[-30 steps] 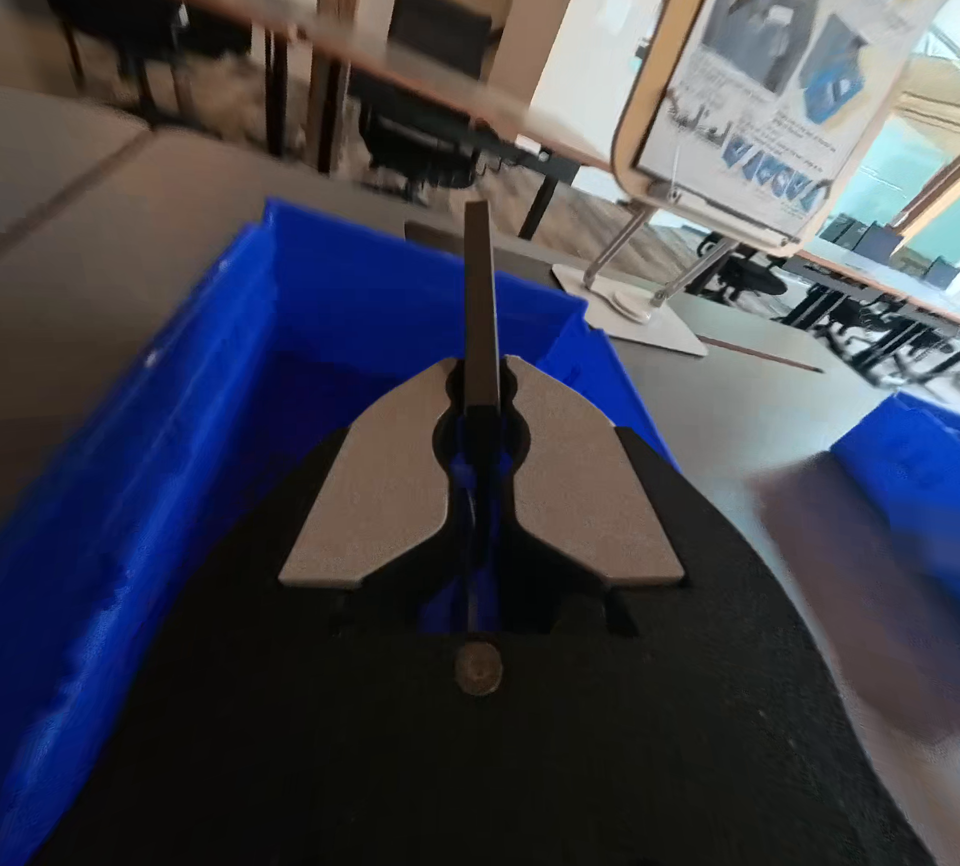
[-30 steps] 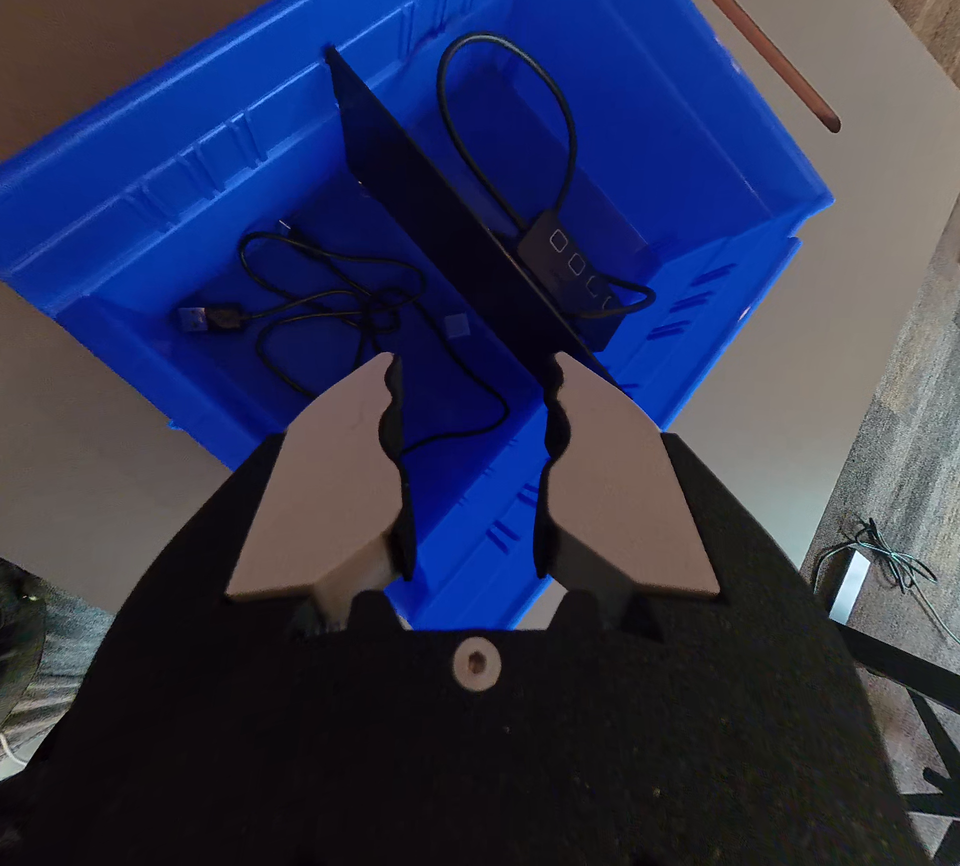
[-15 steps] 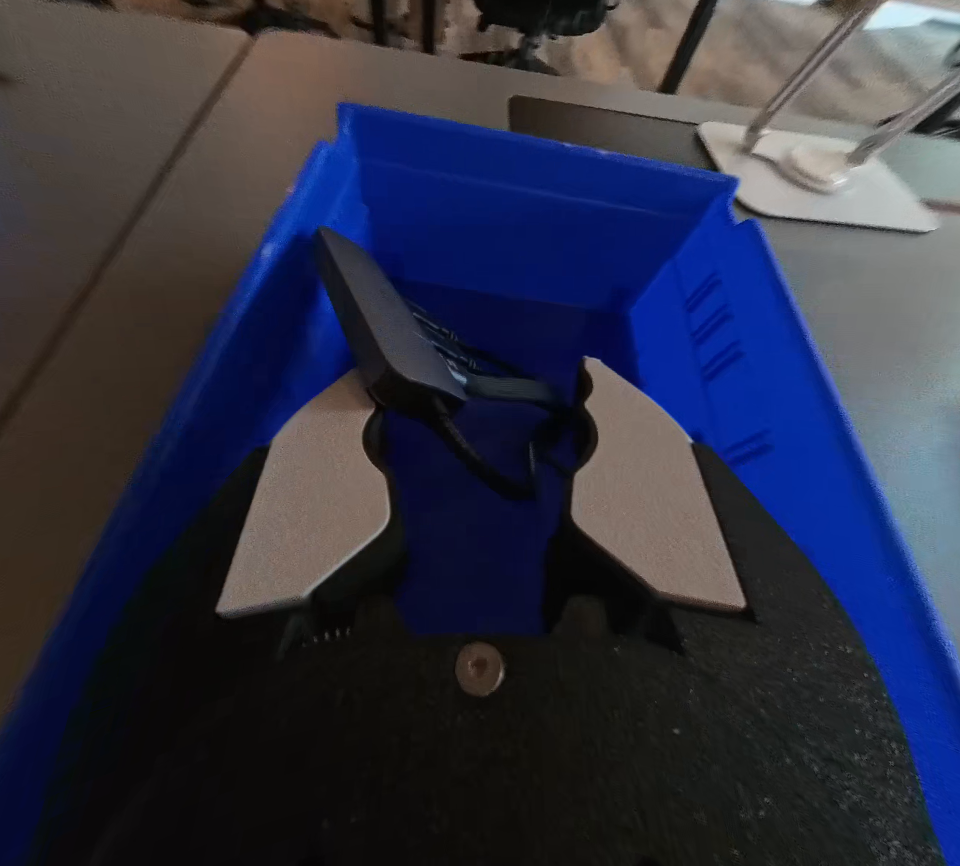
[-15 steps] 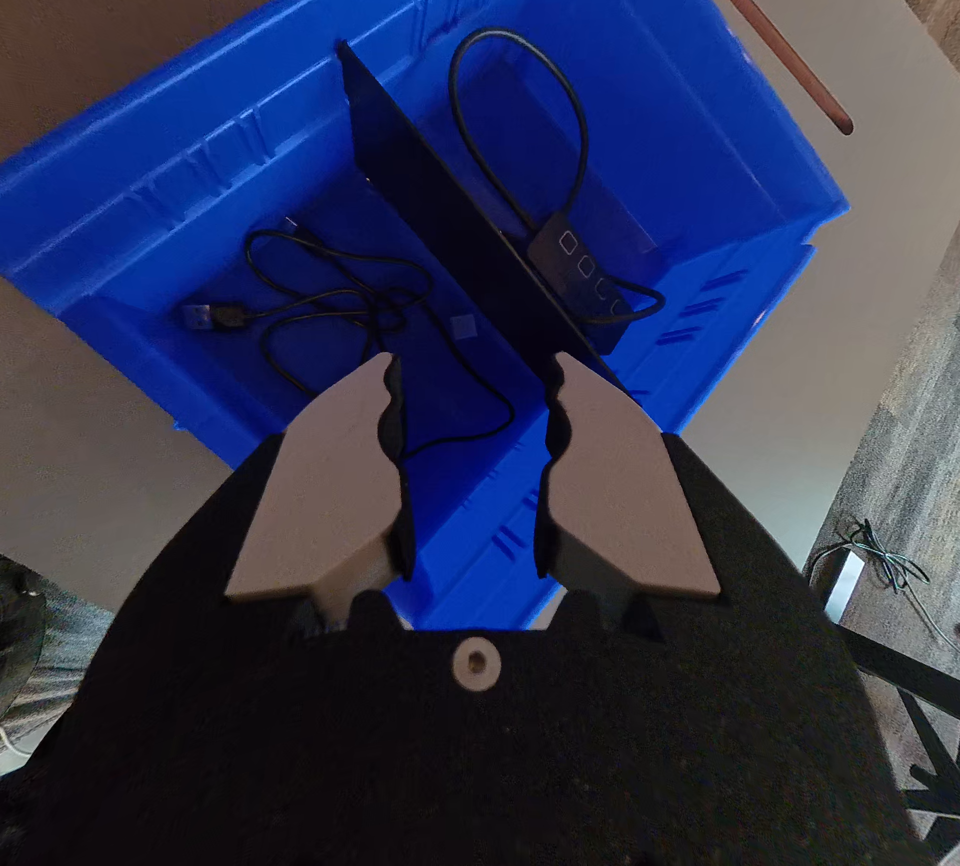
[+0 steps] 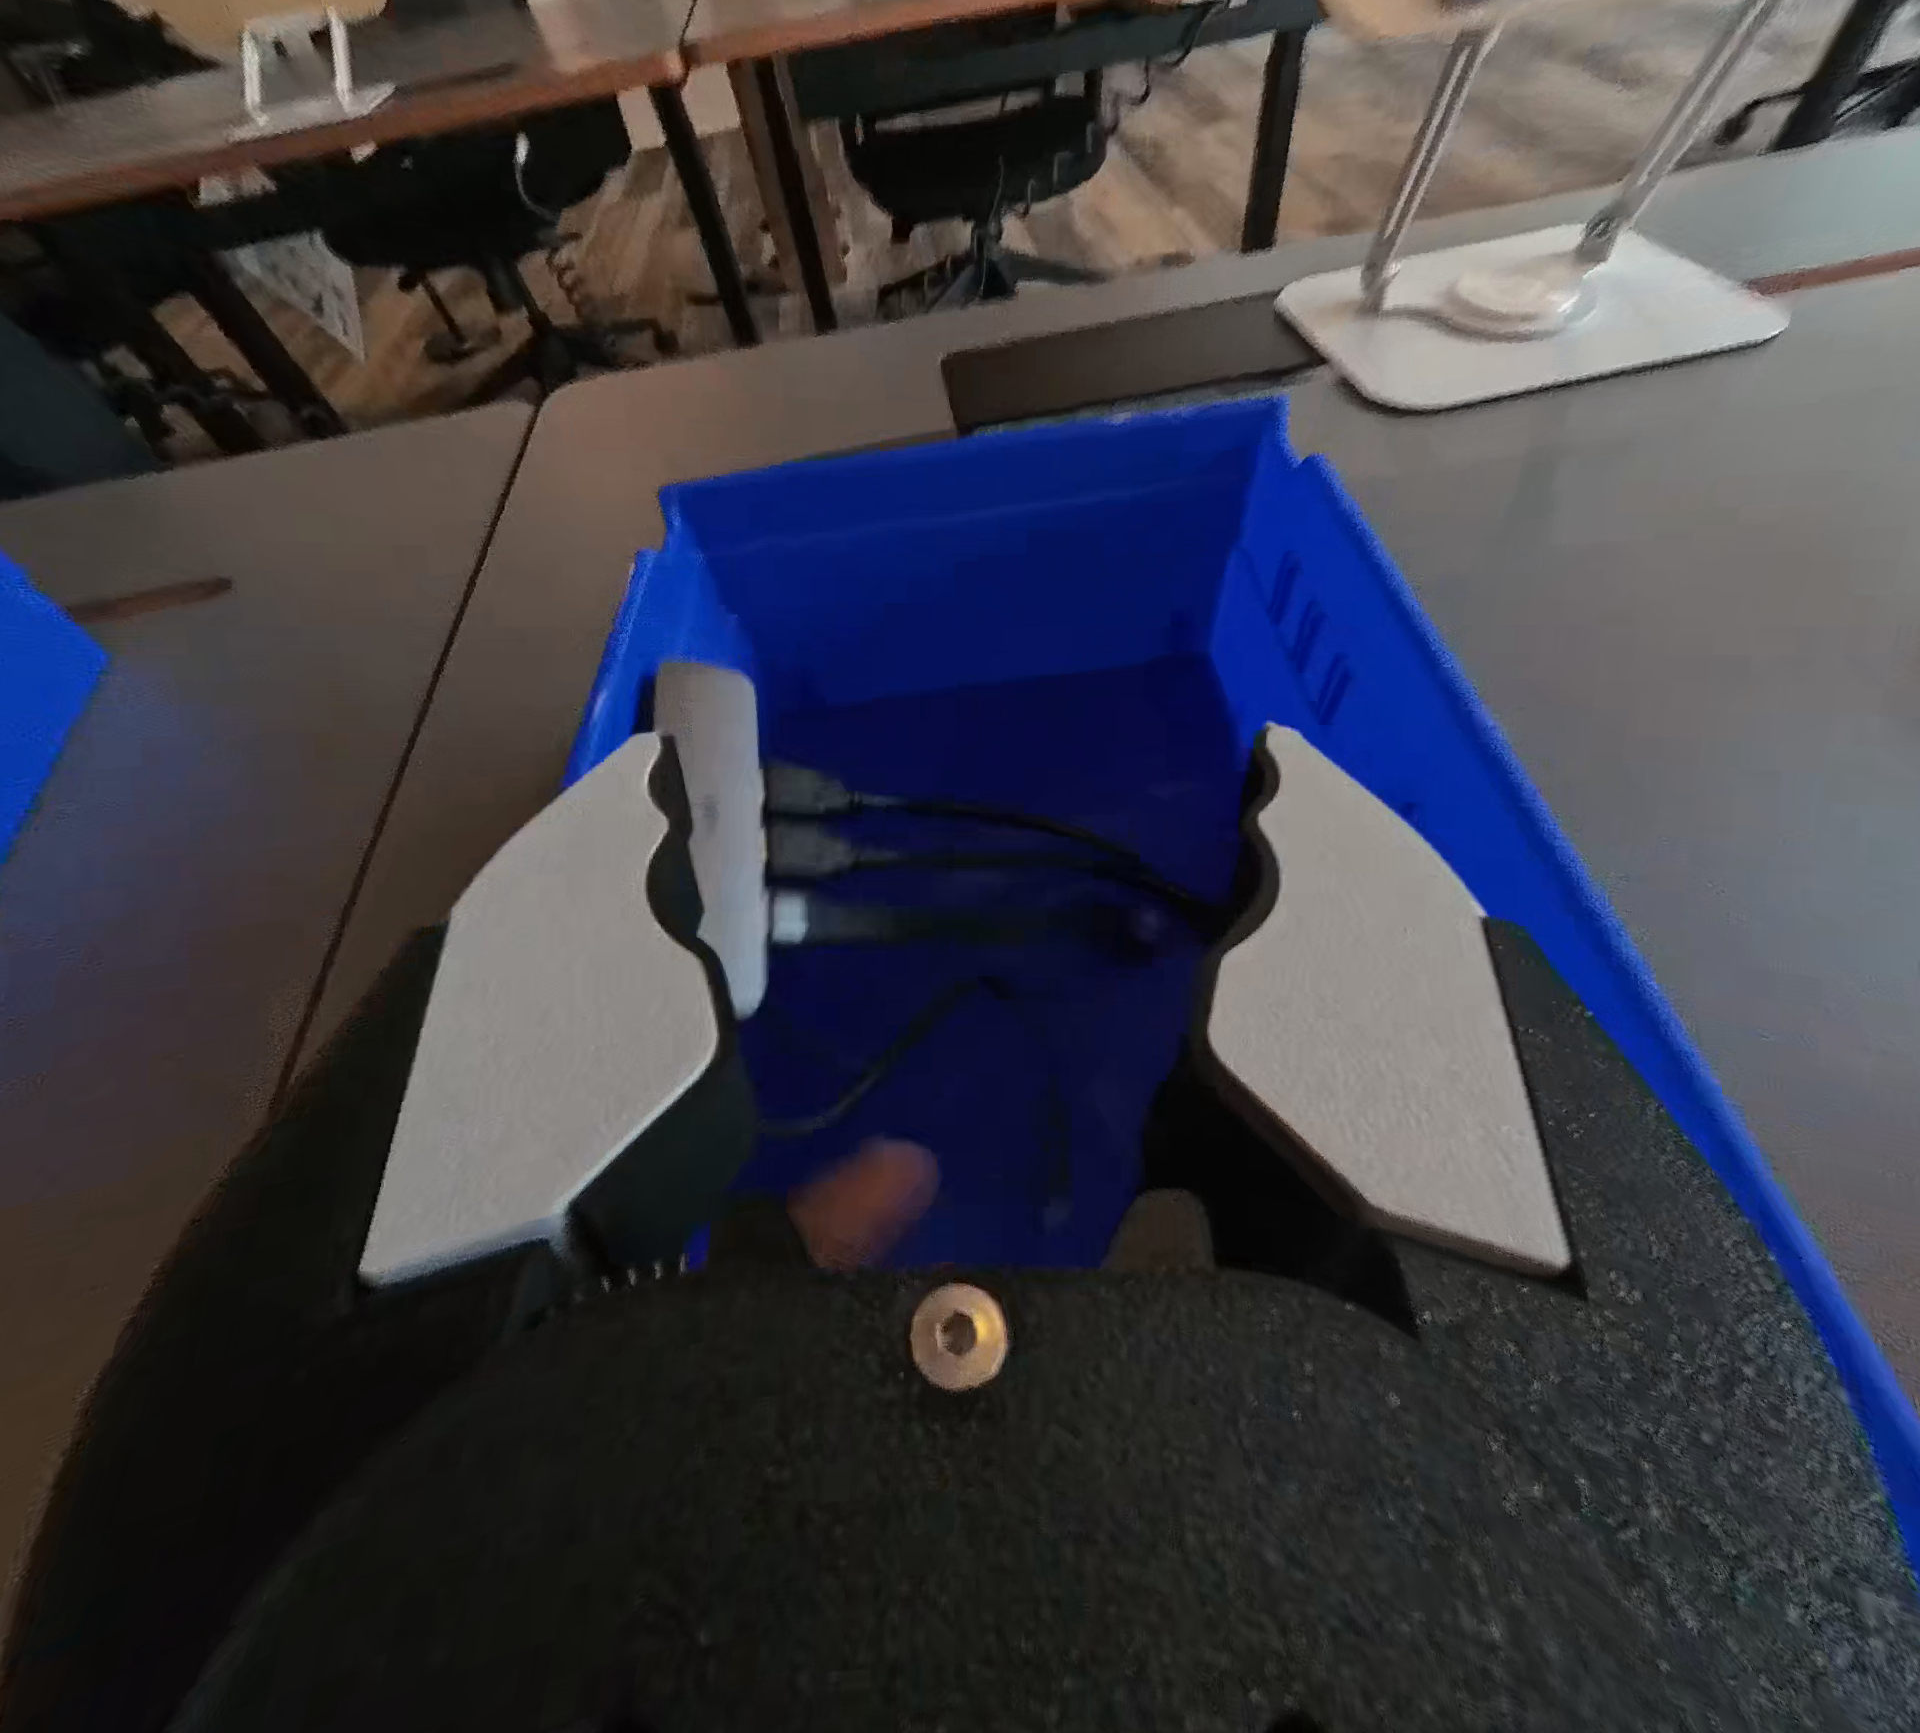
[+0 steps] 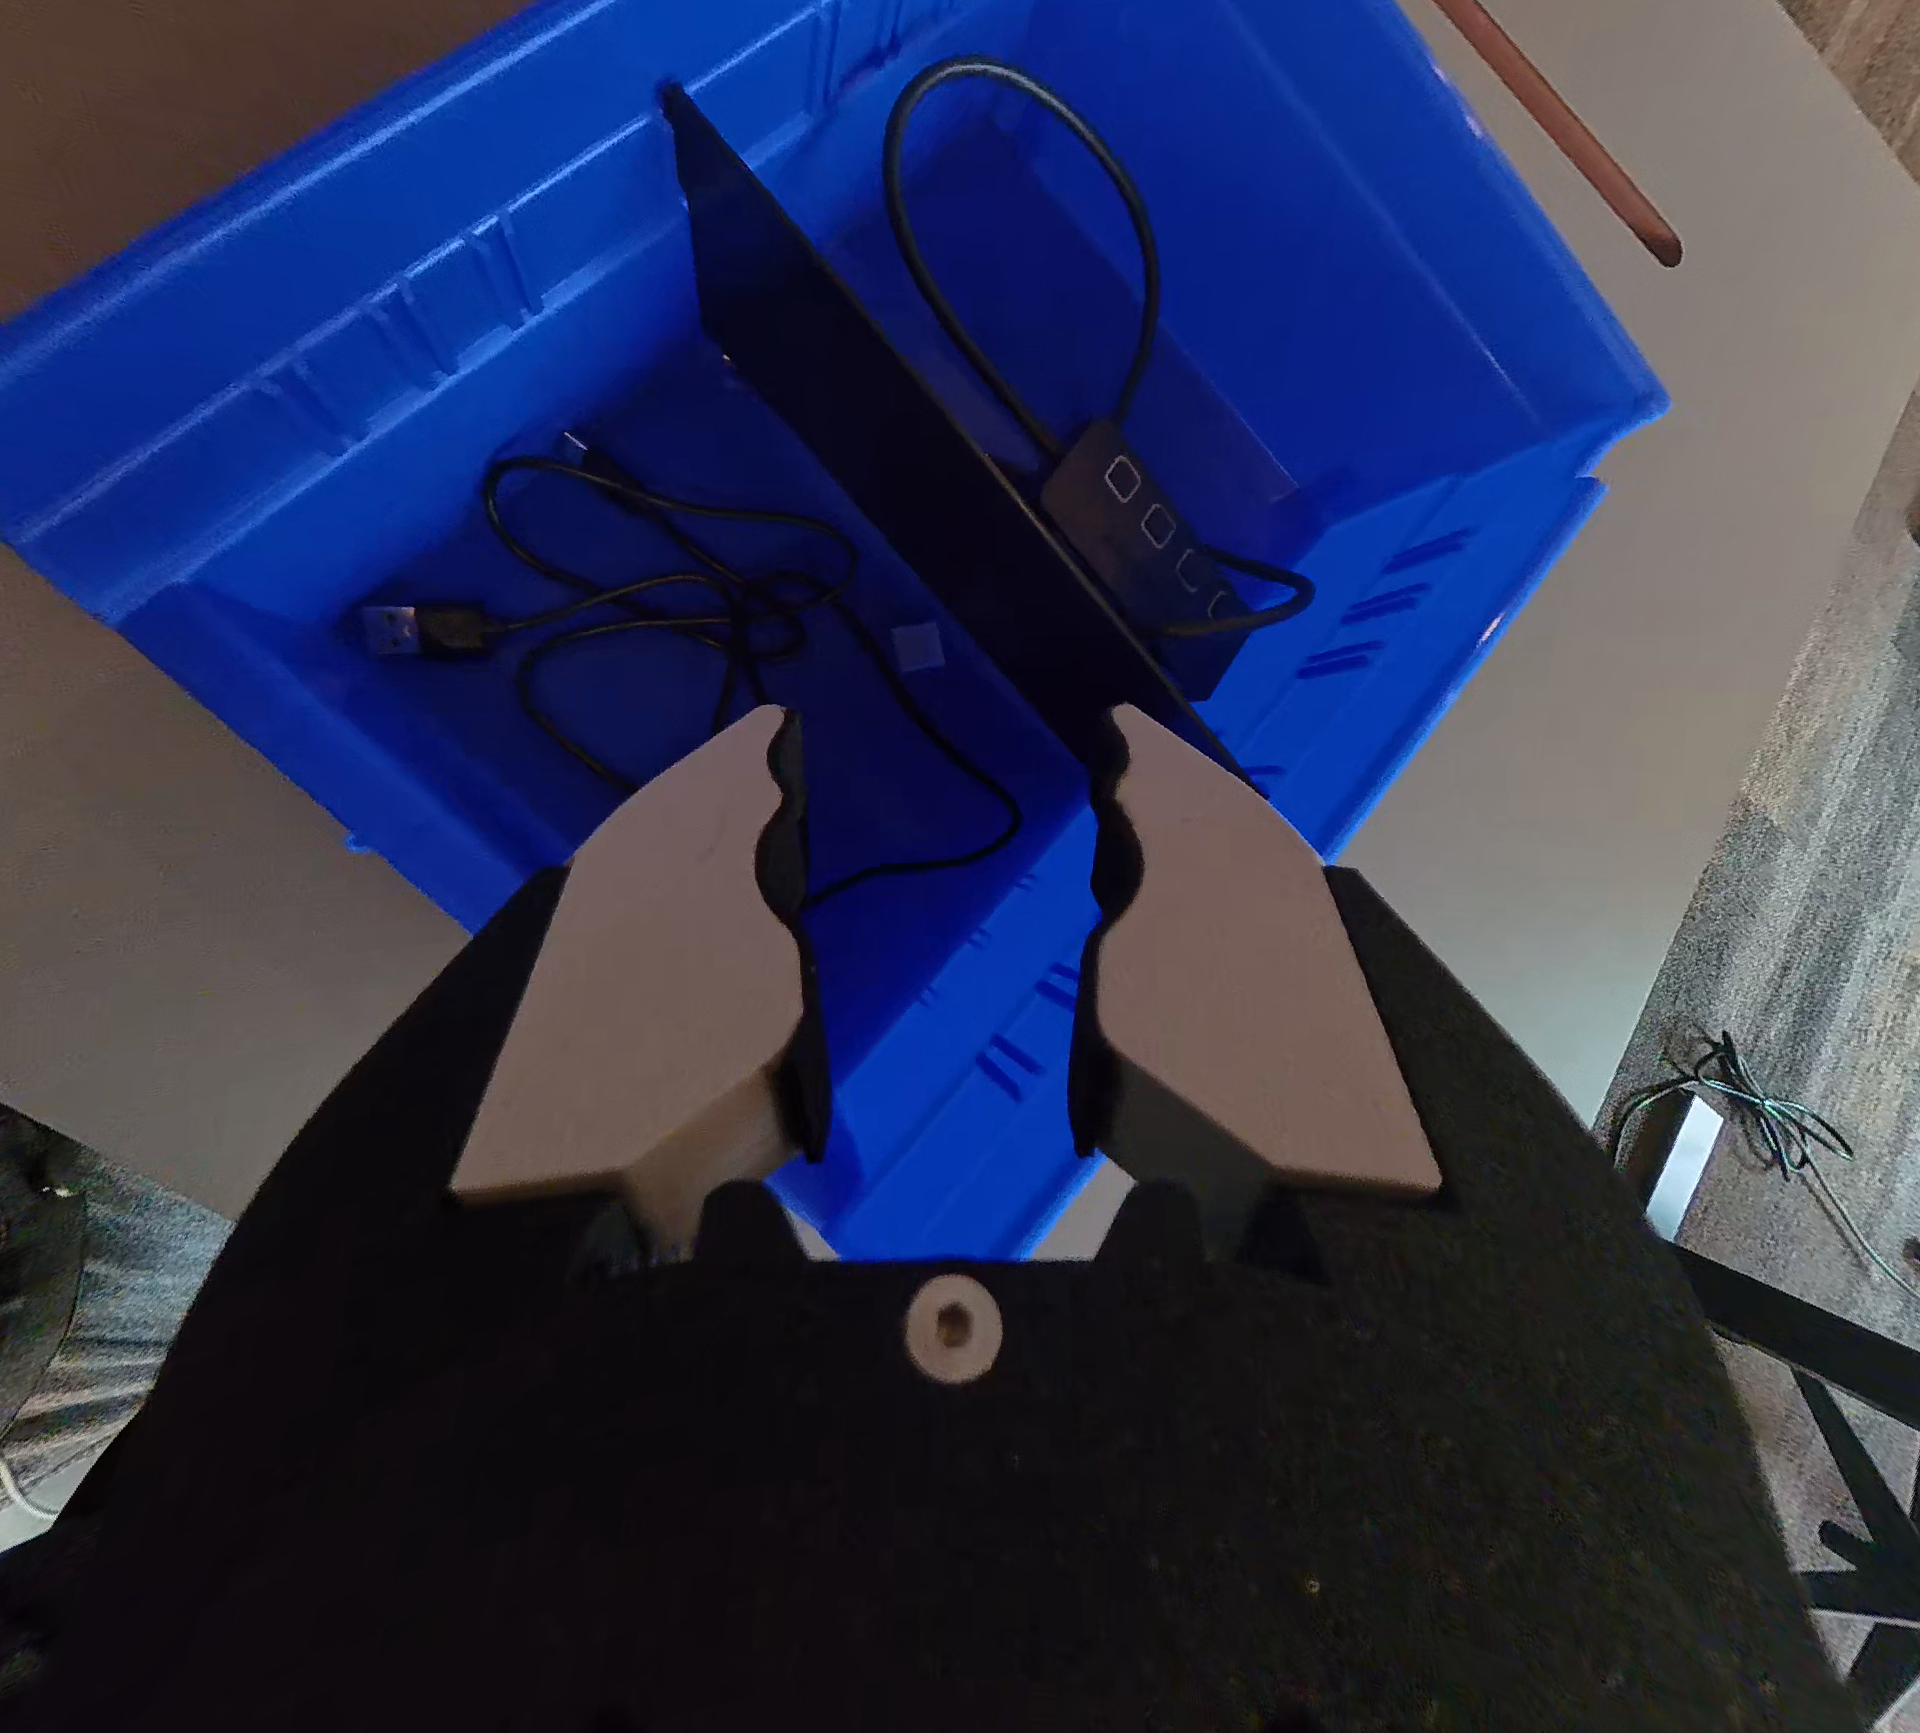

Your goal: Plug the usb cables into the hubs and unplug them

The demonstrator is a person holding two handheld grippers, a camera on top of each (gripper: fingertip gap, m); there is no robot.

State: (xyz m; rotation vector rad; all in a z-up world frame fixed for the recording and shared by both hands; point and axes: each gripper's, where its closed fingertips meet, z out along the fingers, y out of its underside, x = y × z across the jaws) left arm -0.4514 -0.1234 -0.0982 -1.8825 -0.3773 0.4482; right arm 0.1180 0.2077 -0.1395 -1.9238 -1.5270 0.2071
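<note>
blue bins: 2 – one (image 5: 1351,644) past the left jaws, one (image 6: 312,312) past the right | hubs: 2 – silver hub (image 5: 717,810), black hub (image 6: 1153,530) | plugged cables (image 5: 935,852): 3 | divider (image 6: 894,447): 1

Grey hub (image 5: 717,836), three cables (image 5: 935,862) plugged, in bin.

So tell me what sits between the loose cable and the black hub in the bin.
In the right wrist view, an upright black divider separates the loose cable from the black hub inside the blue bin.
</note>
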